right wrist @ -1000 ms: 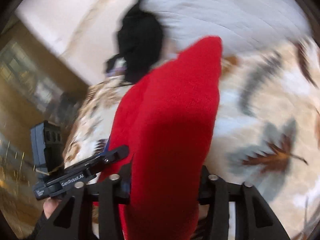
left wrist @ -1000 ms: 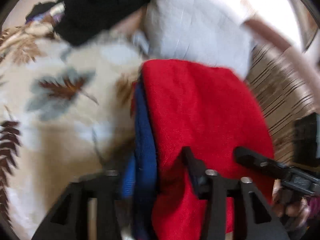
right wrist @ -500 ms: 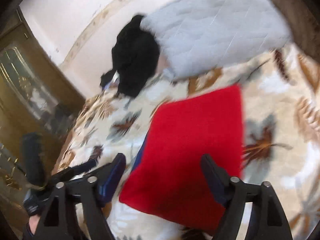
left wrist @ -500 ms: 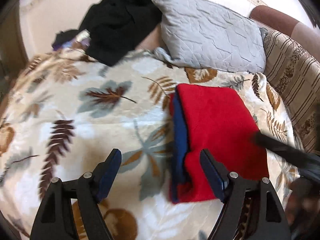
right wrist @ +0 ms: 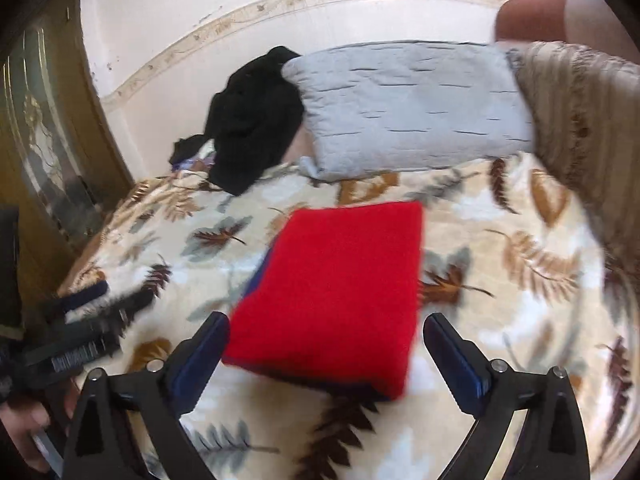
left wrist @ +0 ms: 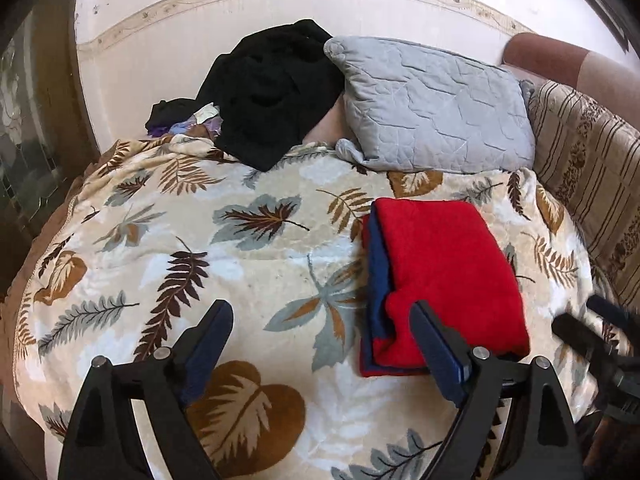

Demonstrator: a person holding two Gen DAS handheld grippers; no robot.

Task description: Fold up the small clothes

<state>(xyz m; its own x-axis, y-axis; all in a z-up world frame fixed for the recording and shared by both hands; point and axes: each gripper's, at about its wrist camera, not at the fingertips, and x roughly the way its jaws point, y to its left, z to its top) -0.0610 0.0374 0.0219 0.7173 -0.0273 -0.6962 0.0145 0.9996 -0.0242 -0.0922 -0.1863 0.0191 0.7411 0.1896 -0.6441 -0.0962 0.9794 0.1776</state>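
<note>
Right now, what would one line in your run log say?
task: fold small clothes | red garment: folded, on leaf-print blanket | left gripper: open, empty | right gripper: open, empty

Leaf-print blanket (left wrist: 248,256), grey pillow (left wrist: 432,108)

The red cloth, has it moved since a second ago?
Yes. The red cloth was held up in both grippers; now it lies folded on the leaf blanket, below the grey pillow.

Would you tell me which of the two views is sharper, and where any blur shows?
Left wrist view: sharp on the red garment and grey pillow, blurred only at the right gripper. Right wrist view: motion-smeared throughout, worst on the pillow stitching and the left gripper.
</note>
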